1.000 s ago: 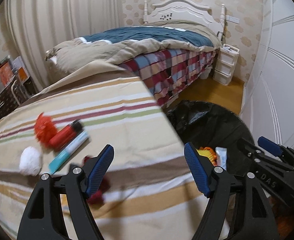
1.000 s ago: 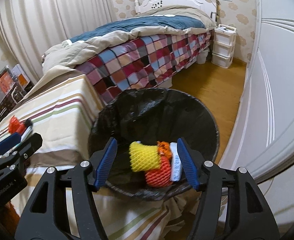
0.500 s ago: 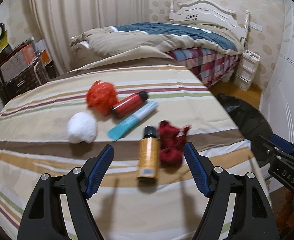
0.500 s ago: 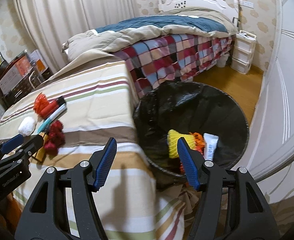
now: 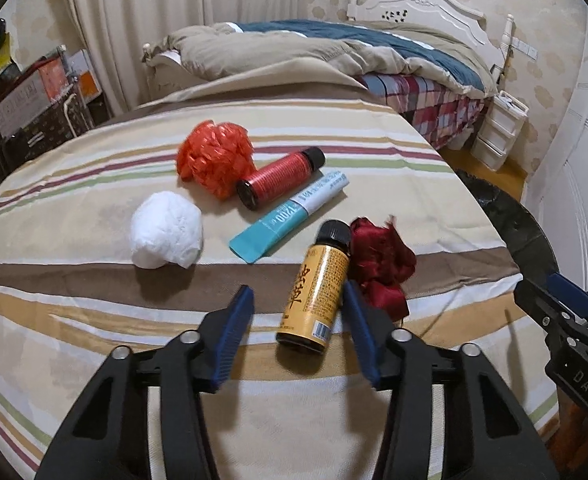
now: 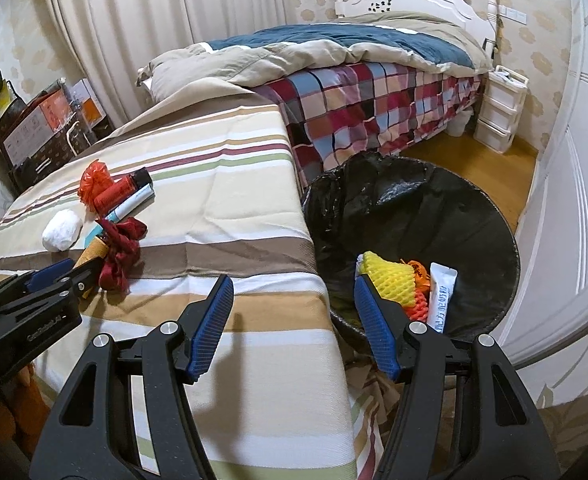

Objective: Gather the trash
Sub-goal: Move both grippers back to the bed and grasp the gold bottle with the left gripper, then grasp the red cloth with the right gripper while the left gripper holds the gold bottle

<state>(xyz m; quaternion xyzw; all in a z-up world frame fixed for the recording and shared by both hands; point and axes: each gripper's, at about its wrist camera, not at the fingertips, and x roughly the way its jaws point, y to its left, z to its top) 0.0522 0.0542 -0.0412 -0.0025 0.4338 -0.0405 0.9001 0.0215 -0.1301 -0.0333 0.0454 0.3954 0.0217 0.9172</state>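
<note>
On the striped cloth (image 5: 94,288) lie a yellow bottle (image 5: 313,292) with a black cap, a dark red crumpled wrap (image 5: 381,260), a teal tube (image 5: 290,216), a red bottle (image 5: 280,178), an orange plastic wad (image 5: 214,160) and a white paper ball (image 5: 166,236). My left gripper (image 5: 297,290) straddles the yellow bottle, its jaws closing. The right pad is at the bottle's side and the left pad stands off it. My right gripper (image 6: 292,284) hangs open and empty over the cloth's edge beside the black-lined bin (image 6: 473,208).
The bin holds a yellow foam net (image 6: 389,276), an orange net (image 6: 417,300) and a white tube (image 6: 441,296). A bed (image 6: 373,92) with a plaid cover stands behind. Boxes (image 5: 34,96) are stacked at the left, a white drawer unit (image 6: 497,120) at the far right.
The left view swung from the bin side onto the items on the cloth, and its jaws narrowed around the yellow bottle. The right gripper shifted left from over the bin to the cloth's edge.
</note>
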